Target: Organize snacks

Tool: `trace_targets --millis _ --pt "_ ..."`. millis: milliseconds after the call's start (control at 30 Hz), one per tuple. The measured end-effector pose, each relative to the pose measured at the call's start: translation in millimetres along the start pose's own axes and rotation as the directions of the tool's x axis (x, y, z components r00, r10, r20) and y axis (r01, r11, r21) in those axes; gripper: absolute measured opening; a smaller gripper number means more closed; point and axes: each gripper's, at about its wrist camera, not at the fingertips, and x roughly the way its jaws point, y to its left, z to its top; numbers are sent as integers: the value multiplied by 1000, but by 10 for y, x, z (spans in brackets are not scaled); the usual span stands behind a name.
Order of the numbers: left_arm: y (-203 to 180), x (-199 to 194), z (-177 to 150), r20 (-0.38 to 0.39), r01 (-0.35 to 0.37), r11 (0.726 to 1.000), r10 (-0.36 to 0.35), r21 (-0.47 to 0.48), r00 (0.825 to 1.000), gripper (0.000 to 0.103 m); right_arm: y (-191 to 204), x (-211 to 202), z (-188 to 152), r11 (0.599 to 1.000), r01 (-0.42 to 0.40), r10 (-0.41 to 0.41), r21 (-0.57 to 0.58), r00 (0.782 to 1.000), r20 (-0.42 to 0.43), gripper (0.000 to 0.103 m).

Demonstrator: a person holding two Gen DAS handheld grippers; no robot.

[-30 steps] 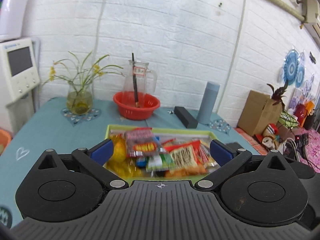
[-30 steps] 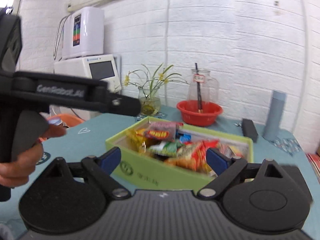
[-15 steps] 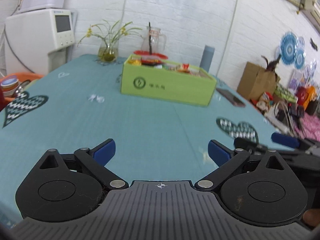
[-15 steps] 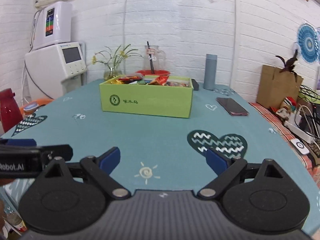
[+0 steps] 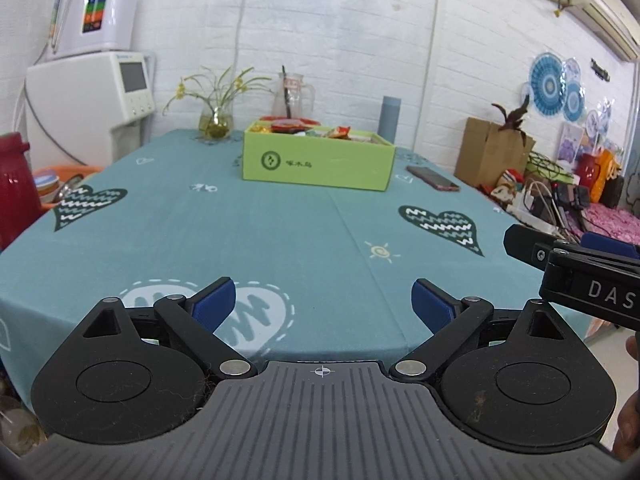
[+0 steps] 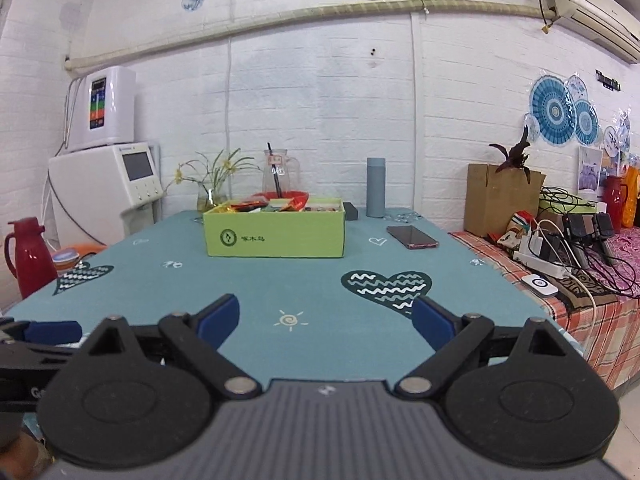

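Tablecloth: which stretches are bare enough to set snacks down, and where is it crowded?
Bare: the tablecloth between both open grippers, left gripper and right gripper, and the green snack box; also the strip left of the box. Crowded: behind the box with flower vase, glass pitcher, grey bottle; the phone lies right.

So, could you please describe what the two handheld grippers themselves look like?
Both the left gripper and right gripper have matte black linkage arms, silver pivot pins, blue finger pads and a ribbed grey body. White lettering marks each one's side.
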Motion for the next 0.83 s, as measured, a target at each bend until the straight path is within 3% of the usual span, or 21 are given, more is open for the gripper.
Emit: trace_targets --millis 300,600,700,833 --pt "-176 1 -136 -22 -29 998 31 52 999 84 -84 -140 -148 1000 4 -3 -19 1000 18 93" --pt "-465 -167 -419 -25 11 989 -8 148 1000 84 -509 -545 -383 993 39 -47 108 996 71 93" --pt "-533 -137 -415 -23 5 987 -2 163 1000 75 -621 -527 -357 988 51 -62 145 995 73 93" --pt "-494 -162 -436 -18 13 989 -10 150 1000 73 -670 -476 -379 989 30 -39 145 998 58 93"
